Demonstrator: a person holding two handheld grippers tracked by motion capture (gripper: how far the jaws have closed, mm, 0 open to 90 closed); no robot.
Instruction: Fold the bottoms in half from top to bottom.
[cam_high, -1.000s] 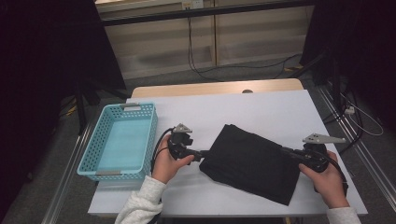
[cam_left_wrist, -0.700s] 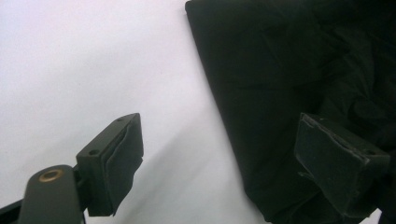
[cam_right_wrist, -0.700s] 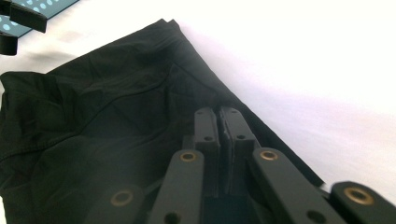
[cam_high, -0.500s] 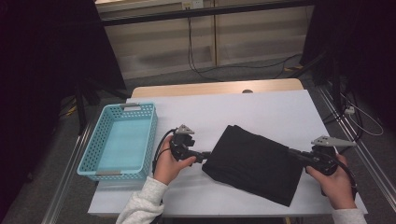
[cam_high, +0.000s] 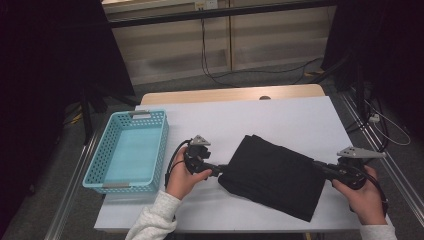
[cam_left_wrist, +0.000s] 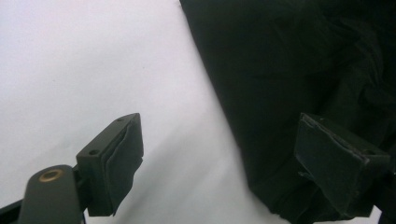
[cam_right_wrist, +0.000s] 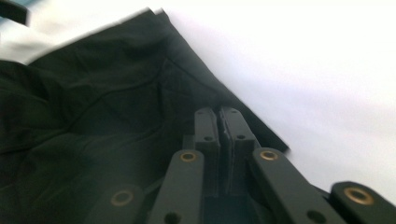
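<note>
A folded black cloth (cam_high: 275, 176) lies on the white table (cam_high: 250, 117), right of centre. My left gripper (cam_high: 220, 171) is at the cloth's left edge. In the left gripper view it (cam_left_wrist: 219, 163) stands open, one jaw over bare table and the other over the black cloth (cam_left_wrist: 289, 70). My right gripper (cam_high: 320, 168) rests at the cloth's right edge. In the right gripper view it (cam_right_wrist: 222, 112) is shut, lying over the cloth (cam_right_wrist: 93, 116) near its corner, and I see no fabric between the pads.
A light blue perforated basket (cam_high: 96, 161) stands empty at the table's left side. A wooden strip (cam_high: 230, 94) runs along the far edge. Cables lie on the floor beyond, and metal rails flank the table.
My left gripper has slid right to the cloth's left edge. My right hand has drawn a little to the right and toward the near edge. The cloth has barely shifted.
</note>
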